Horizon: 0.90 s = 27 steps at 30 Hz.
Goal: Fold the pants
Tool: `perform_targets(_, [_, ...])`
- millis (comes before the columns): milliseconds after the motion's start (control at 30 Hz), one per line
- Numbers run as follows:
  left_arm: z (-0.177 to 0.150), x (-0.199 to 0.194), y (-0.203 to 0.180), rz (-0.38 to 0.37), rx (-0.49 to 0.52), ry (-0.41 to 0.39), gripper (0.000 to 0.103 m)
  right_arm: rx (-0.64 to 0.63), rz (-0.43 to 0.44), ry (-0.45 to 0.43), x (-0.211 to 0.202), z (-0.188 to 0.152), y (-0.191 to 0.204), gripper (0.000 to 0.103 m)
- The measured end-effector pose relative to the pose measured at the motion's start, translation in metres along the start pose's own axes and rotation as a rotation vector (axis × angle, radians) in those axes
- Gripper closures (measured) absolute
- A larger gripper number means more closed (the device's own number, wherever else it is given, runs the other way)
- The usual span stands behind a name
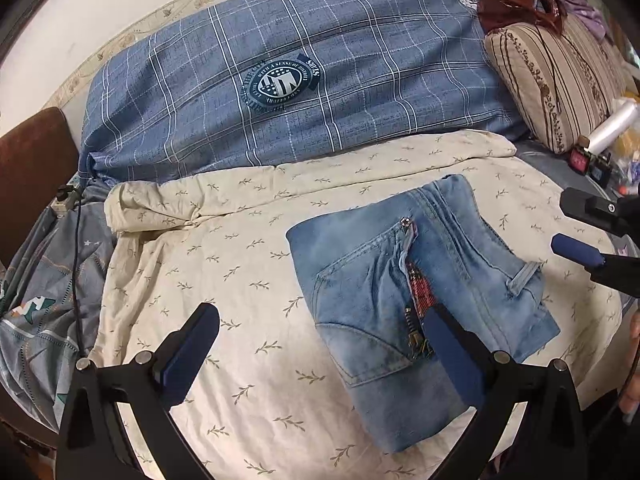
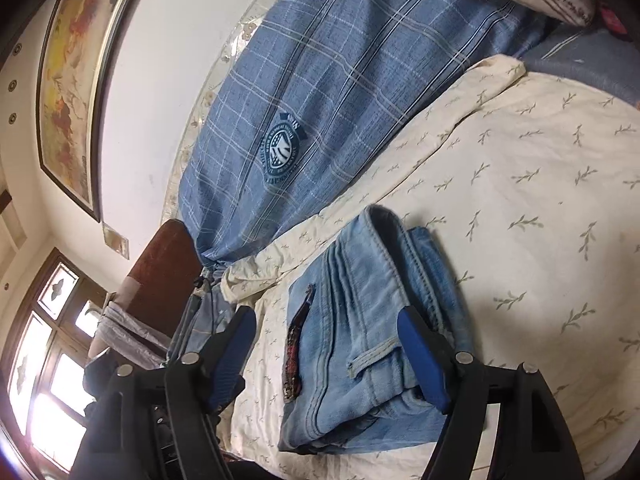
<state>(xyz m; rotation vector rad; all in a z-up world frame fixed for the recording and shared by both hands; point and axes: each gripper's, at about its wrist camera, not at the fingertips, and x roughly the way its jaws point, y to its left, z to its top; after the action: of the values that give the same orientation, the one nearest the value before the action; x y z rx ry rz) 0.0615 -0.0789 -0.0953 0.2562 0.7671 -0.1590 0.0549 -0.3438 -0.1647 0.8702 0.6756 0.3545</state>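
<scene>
The light blue jeans point(image 1: 420, 280) lie folded into a thick rectangle on the cream leaf-print sheet point(image 1: 240, 280), zipper fly and a back pocket facing up. My left gripper point(image 1: 320, 312) hangs above the bundle's near left corner, jaws wide apart and holding nothing. Its right finger point(image 1: 452, 352) overlaps the denim in the picture. In the right wrist view the folded jeans point(image 2: 360, 340) lie below my right gripper point(image 2: 327, 312), whose blue pads point(image 2: 420, 360) stand apart and press on nothing. The right gripper point(image 1: 560, 222) also shows at the right edge of the left wrist view, off the jeans' far side.
A bulky blue plaid duvet point(image 1: 300, 80) fills the back of the bed. A striped pillow point(image 1: 560, 80) and small clutter point(image 1: 600, 148) sit at the right. A brown padded board point(image 1: 32, 168) and a black cable point(image 1: 78, 260) are at left. A framed picture point(image 2: 76, 80) hangs on the wall.
</scene>
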Motion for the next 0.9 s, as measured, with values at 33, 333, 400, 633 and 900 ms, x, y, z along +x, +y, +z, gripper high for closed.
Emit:
perform_targets(33, [0.001, 0.001, 0.0, 0.0, -0.003, 0.001, 0.0, 0.005, -0.002, 0.0, -0.001, 0.001, -0.002, 0.026])
perform_targets(333, [0.007, 0.014, -0.003, -0.005, -0.01, 0.022, 0.0, 0.048, -0.042, 0.004, -0.009, 0.01, -0.02, 0.026])
perform_targets(400, [0.008, 0.016, -0.004, -0.007, -0.007, 0.027, 0.0, 0.059, -0.046, 0.001, -0.01, 0.012, -0.023, 0.026])
perform_targets(633, [0.014, 0.025, -0.006, -0.017, -0.005, 0.045, 0.0, 0.08, -0.063, 0.008, -0.01, 0.015, -0.03, 0.026])
perform_targets(900, [0.014, 0.042, 0.001, -0.081, -0.053, 0.121, 0.0, 0.095, -0.083, 0.026, -0.003, 0.019, -0.035, 0.026])
